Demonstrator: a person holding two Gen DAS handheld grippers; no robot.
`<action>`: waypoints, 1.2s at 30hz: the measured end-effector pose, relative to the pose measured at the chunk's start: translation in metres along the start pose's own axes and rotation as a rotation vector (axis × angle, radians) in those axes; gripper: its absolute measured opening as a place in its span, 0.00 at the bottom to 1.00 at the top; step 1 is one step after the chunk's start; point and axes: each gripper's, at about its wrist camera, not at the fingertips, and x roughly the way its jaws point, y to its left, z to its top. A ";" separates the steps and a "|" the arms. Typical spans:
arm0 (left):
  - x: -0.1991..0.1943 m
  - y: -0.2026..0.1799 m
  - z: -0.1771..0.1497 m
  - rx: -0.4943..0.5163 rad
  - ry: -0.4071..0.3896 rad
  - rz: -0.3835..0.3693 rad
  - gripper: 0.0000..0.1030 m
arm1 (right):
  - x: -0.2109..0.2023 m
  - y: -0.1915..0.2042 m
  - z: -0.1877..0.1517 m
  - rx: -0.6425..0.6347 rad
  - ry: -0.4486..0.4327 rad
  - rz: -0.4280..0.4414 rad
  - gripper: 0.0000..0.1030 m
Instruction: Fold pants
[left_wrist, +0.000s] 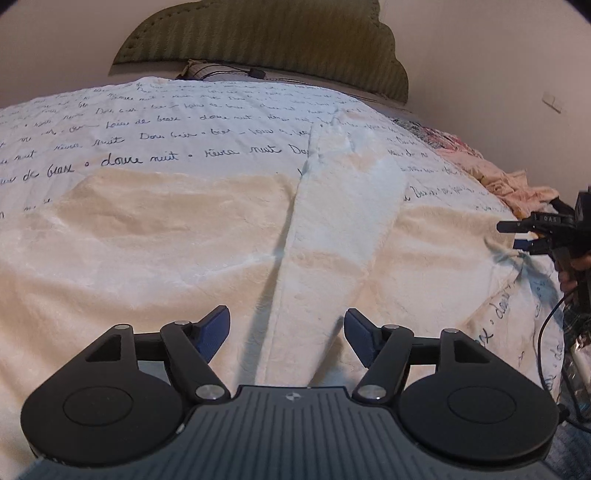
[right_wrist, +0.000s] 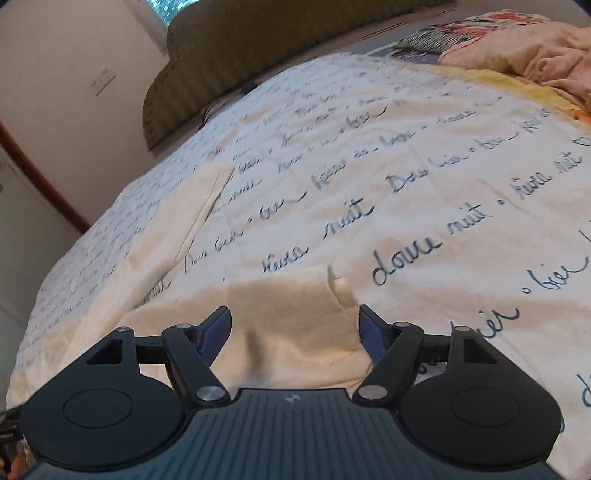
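Your left tool (left_wrist: 286, 334) stood with jaws wide and nothing between them, hovering over the cream pants (left_wrist: 221, 236), which lay spread flat on the script-printed bedspread (left_wrist: 166, 122) of the bed, one leg (left_wrist: 351, 184) running away toward the headboard (left_wrist: 258, 37); your right tool (right_wrist: 293, 332) was likewise wide and unloaded, poised at an edge of the pants (right_wrist: 295, 332) near a small tab (right_wrist: 341, 291). The fabric looked soft, plush and light, likely to sag and bunch if pinched mid-panel; take hold at a hem or the waistband edge, both layers together.
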 end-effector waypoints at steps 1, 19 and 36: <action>0.002 -0.005 0.002 0.037 0.004 0.001 0.68 | 0.002 0.002 0.000 -0.029 0.020 0.032 0.72; 0.032 -0.128 0.007 0.330 -0.204 -0.083 0.78 | -0.059 -0.028 -0.056 0.354 -0.283 0.013 0.72; 0.076 -0.126 -0.014 0.249 -0.125 -0.198 0.89 | -0.027 -0.015 -0.089 0.653 -0.369 0.094 0.38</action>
